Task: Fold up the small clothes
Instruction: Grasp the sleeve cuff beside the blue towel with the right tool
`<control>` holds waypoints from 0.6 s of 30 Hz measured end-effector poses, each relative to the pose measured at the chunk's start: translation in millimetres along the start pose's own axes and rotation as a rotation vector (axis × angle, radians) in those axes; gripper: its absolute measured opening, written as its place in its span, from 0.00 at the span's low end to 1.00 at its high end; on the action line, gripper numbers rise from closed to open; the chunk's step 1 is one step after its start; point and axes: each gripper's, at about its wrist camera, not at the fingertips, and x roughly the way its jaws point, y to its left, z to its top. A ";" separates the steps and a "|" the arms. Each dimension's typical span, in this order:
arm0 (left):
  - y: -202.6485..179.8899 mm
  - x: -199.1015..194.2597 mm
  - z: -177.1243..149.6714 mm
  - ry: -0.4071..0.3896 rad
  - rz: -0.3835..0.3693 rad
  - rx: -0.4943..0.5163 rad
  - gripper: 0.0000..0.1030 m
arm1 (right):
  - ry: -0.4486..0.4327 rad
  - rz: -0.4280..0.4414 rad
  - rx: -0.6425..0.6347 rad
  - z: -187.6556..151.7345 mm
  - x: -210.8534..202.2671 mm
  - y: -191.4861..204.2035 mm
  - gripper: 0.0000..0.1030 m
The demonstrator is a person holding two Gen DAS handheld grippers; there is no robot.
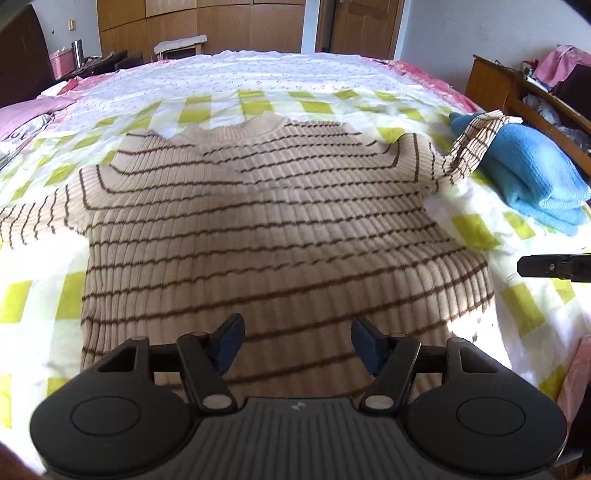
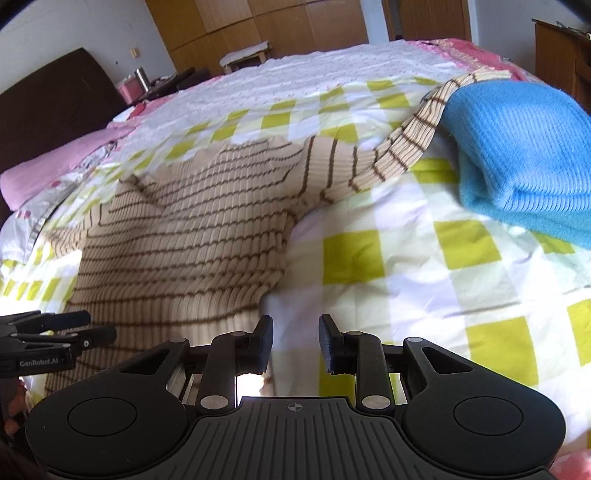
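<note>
Across the middle of the bed lies a beige sweater with thin brown stripes (image 1: 266, 221), spread flat with its ribbed collar toward the far side and its hem near the cameras. One sleeve runs out to the left edge of the left wrist view; the other sleeve (image 2: 417, 136) stretches away and drapes up over a folded blue knit garment (image 2: 517, 155) that sits just beside the sweater. Under both is a sheet checked in white and yellow-green (image 2: 369, 258), with a white dotted cover and pink bedding farther back. Above the sweater's hem hovers the left gripper (image 1: 297, 343), its fingers spread wide with nothing between them. Off the sweater's side edge, over the bare sheet, the right gripper (image 2: 295, 341) has its fingers narrowly parted and also empty. Beyond the bed stand wooden wardrobe doors (image 1: 199, 26) and a dark headboard (image 2: 55, 92).
</note>
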 end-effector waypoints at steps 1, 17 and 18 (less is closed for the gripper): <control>-3.2 2.0 5.5 -0.008 -0.005 0.000 0.67 | -0.024 -0.009 0.014 8.5 -0.6 -6.5 0.27; -63.0 64.7 86.6 -0.096 -0.105 0.012 0.67 | -0.290 -0.194 0.268 144.4 21.4 -130.6 0.30; -64.7 67.4 88.9 -0.099 -0.106 0.011 0.67 | -0.299 -0.197 0.287 150.0 24.4 -136.0 0.30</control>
